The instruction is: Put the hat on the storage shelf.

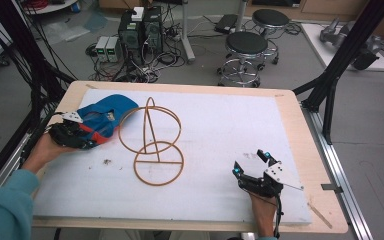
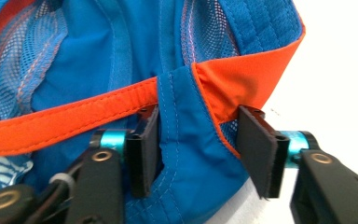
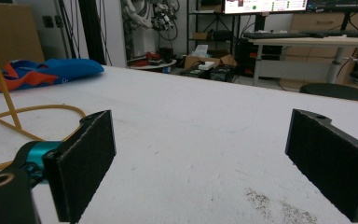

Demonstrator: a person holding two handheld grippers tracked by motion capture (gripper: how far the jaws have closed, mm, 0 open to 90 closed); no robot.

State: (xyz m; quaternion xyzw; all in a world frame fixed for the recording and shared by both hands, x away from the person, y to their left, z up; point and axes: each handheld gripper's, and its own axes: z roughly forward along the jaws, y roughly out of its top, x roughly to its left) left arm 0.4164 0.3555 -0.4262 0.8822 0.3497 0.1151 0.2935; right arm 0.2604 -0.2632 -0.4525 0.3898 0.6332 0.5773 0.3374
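My left gripper (image 1: pixel 91 137) sits at the left edge of the counter (image 1: pixel 290 107), its jaws reaching into the blue cap (image 1: pixel 104 114). In the left gripper view the cap (image 2: pixel 121 51) lies close up, and a fold of blue cloth with orange trim stands between the jaws: the left pad touches the cloth, the right pad (image 2: pixel 257 147) stands just off it with a gap. So the jaws are half apart, around the fold, not clamped on it. The cap lies on the white mat (image 1: pixel 220 130), touching the upper ring of the wire stand (image 1: pixel 152 145), which is just to its right. My right gripper (image 1: pixel 250 164) rests on the mat near the right front of the counter, well apart from the stand, jaws wide apart with nothing between them. In the right gripper view the cap (image 3: pixel 51 70) and stand (image 3: pixel 9 107) lie far off at the left.
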